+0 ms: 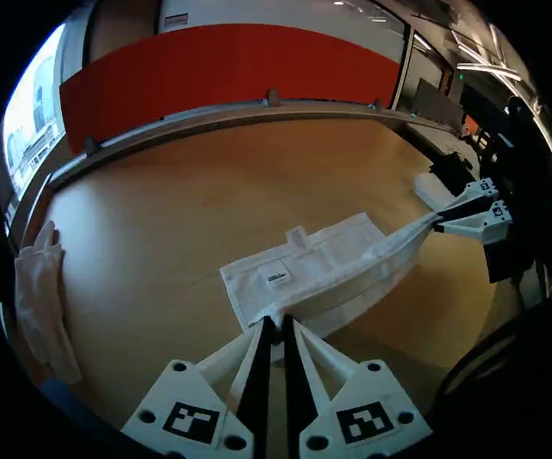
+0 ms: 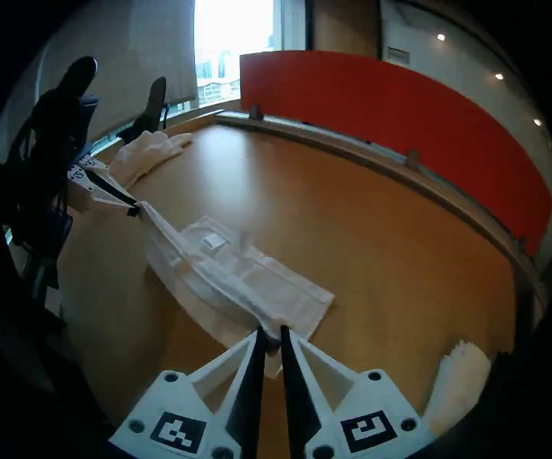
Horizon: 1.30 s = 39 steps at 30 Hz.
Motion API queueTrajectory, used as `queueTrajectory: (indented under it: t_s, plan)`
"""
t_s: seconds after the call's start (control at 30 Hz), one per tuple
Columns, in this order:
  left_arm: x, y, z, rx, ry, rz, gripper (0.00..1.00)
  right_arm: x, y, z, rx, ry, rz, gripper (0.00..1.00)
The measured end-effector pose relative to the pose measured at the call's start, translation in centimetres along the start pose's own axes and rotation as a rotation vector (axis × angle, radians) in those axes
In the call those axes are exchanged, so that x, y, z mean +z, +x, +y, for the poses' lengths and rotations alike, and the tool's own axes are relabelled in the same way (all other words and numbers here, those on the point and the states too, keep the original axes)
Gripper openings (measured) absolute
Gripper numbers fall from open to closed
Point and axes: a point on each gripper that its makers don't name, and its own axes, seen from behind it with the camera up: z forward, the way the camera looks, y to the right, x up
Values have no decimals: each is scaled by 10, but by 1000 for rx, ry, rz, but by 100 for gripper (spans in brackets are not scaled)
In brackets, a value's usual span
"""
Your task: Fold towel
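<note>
— So where does the job stand?

— Start with the wooden table [image 1: 199, 191], the biggest thing here. A red screen [image 1: 222, 69] runs along the table's far edge.

— And the towel?

— The towel [image 1: 314, 268] lies about the middle of the table. It's white and spread out long, with most of it flat on the wood. Its near long edge is raised off the table and pulled into a taut ridge between the two tools.

— Both have hold of it?

— Looks so. The left gripper [image 1: 274, 321] has its fingers pressed together on one near corner, with cloth showing between them. The right gripper [image 2: 270, 333] is pinched on the other near corner the same way. Both hover just above the table's near side.

— Anything folded yet?

— Not that I can make out. I'd say the first fold is only begun: corners taken, edge lifted, nothing laid over. My guess is the raised edge has yet to be carried across to the towel's other long edge, on the screen side of the table, and set down square. Any further fold comes after that.

— Anything else about?

— A crumpled cloth [image 1: 39, 298] sits at one end of the table, well apart from the towel. The smallest thing is a little label [image 1: 276, 274] on the towel's upper face.
</note>
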Motion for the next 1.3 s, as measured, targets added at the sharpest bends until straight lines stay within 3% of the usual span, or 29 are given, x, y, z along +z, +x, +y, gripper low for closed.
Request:
queueTrajectory:
  t_s: [0.67, 0.9, 1.17, 1.3]
  plan:
    - [53, -11, -13, 35, 7, -40, 11, 44, -19, 19, 21, 0, -81, 14]
    - [66, -15, -15, 19, 7, -45, 11, 56, -28, 21, 38, -3, -98, 14]
    - [79, -22, -21, 34, 22, -54, 14, 68, -35, 27, 52, -25, -103, 23]
    - [86, -24, -24, 50, 37, -59, 24, 73, -38, 30, 52, -38, -104, 36]
